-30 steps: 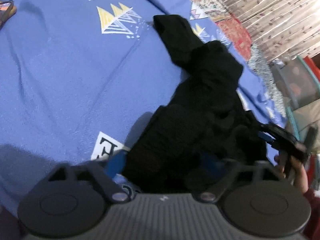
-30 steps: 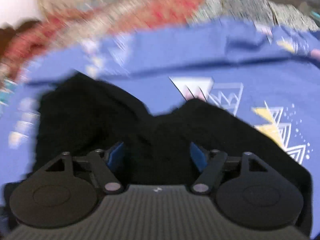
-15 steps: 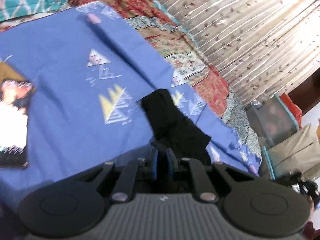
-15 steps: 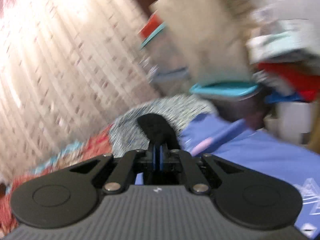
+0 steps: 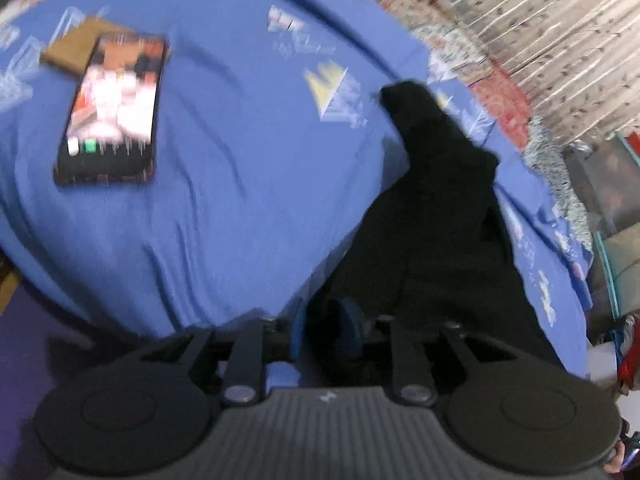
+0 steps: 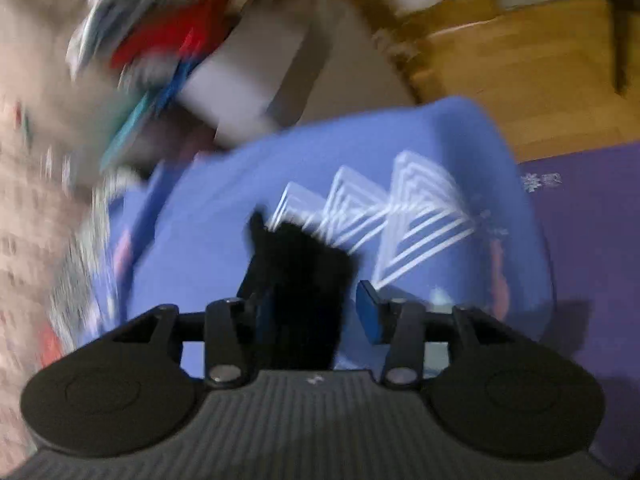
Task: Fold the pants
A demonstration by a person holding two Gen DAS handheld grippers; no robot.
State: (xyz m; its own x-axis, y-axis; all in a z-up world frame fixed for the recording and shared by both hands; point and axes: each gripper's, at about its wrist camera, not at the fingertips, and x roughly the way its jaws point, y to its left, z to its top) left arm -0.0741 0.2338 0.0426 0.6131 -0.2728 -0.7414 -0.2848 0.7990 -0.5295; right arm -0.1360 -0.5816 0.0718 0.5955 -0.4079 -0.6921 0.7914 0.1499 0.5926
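Observation:
Black pants (image 5: 436, 216) lie stretched out on a blue patterned bedsheet (image 5: 240, 184), running from my left gripper toward the far right. My left gripper (image 5: 326, 332) sits at their near end with the blue pads a small gap apart and black cloth between them. In the right wrist view, another end of the pants (image 6: 304, 280) lies between the pads of my right gripper (image 6: 316, 312), whose jaws stand apart. This view is blurred by motion.
A phone (image 5: 112, 108) with a lit screen lies on the sheet at the left, partly on a brown book (image 5: 72, 50). Curtains (image 5: 540, 16) and storage bins (image 5: 608, 184) stand beyond the bed. A purple mat (image 6: 592, 264) and wooden floor (image 6: 520, 68) lie past the bed's corner.
Both grippers, shut on the pants half a second ago, have loosened, the right one clearly opening. The pants now lie stretched flat. Both cameras have swung downward toward the bed.

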